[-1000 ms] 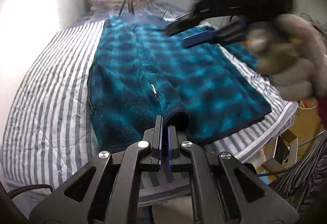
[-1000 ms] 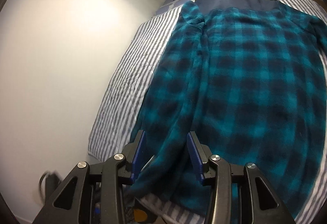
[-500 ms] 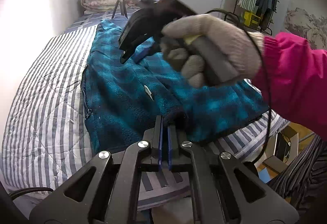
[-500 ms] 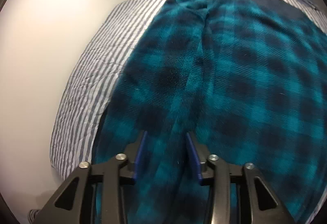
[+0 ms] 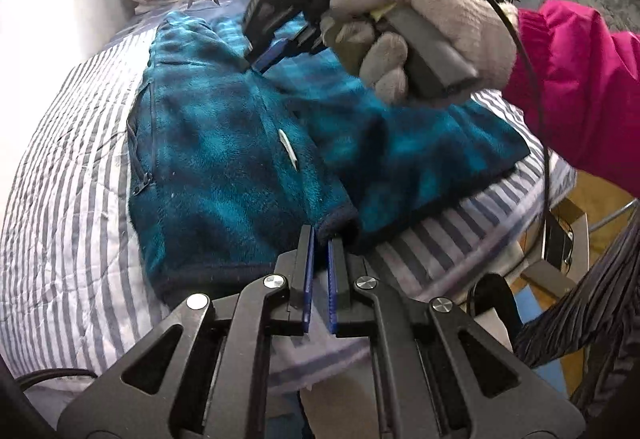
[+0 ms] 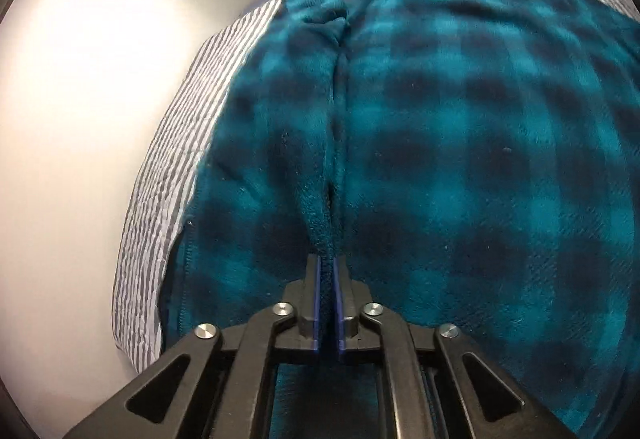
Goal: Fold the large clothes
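Fleece jacket (image 5: 224, 143) looked soft, bulky, floppy; best taken at hems/folds. Left gripper (image 5: 319, 239) pinched sleeve cuff (image 5: 338, 225); right gripper (image 6: 327, 263) jaws just closed, pinching fabric ridge.

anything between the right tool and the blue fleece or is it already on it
Nothing visible is in the way. The right tool has just been closing and now pinches a ridge of the fleece between its fingers, on the striped bed.
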A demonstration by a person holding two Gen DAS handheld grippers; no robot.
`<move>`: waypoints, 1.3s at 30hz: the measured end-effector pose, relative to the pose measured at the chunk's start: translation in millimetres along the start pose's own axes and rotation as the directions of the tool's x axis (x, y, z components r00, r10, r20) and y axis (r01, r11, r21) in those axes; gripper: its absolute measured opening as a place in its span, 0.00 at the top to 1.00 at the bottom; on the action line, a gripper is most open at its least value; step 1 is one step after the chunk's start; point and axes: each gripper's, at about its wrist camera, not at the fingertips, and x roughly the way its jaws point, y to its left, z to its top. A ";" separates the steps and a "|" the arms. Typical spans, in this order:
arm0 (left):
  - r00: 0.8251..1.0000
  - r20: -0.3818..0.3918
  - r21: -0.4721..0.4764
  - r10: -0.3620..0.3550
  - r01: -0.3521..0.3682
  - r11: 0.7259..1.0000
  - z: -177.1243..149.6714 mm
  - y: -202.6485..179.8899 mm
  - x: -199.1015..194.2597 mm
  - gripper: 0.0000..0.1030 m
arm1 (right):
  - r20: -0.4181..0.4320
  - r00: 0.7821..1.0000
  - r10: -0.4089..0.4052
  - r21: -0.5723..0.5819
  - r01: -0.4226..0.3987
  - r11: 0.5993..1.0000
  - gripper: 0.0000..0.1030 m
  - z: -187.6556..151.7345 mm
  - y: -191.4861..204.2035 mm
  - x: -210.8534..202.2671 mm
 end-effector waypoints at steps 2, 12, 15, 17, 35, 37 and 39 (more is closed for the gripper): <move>0.998 -0.016 -0.035 -0.053 0.053 0.998 -3.0 5.6 -8.9 0.92 | 0.008 1.000 0.012 -0.018 -0.011 1.000 0.67 3.9 0.5 -9.6; 0.986 0.090 -0.267 -0.137 0.157 0.951 26.3 45.0 -35.4 0.92 | 0.137 0.989 0.062 0.028 -0.067 0.997 0.57 56.0 -17.9 -34.5; 0.989 0.060 -0.283 -0.135 0.146 0.948 37.4 48.2 -13.6 0.92 | 0.119 0.992 0.050 0.046 -0.056 0.997 0.56 71.5 -14.7 -4.6; 0.989 0.031 -0.289 -0.142 0.145 0.946 41.0 47.7 3.5 0.92 | 0.114 0.992 0.057 0.046 -0.063 0.997 0.56 77.8 -15.1 4.9; 0.980 -0.063 -0.201 -0.187 0.171 0.965 40.9 18.2 60.6 0.92 | 0.180 0.984 -0.018 0.041 0.011 0.999 1.00 120.7 -17.6 31.2; 0.982 -0.064 -0.181 -0.176 0.162 0.970 39.8 15.0 58.0 0.92 | 0.155 0.988 -0.012 0.021 0.009 1.000 1.00 117.1 -18.7 40.4; 0.983 -0.065 -0.168 -0.174 0.161 0.972 38.9 12.4 53.4 0.92 | 0.157 0.988 0.009 -0.002 -0.009 1.000 0.88 116.8 -12.7 35.9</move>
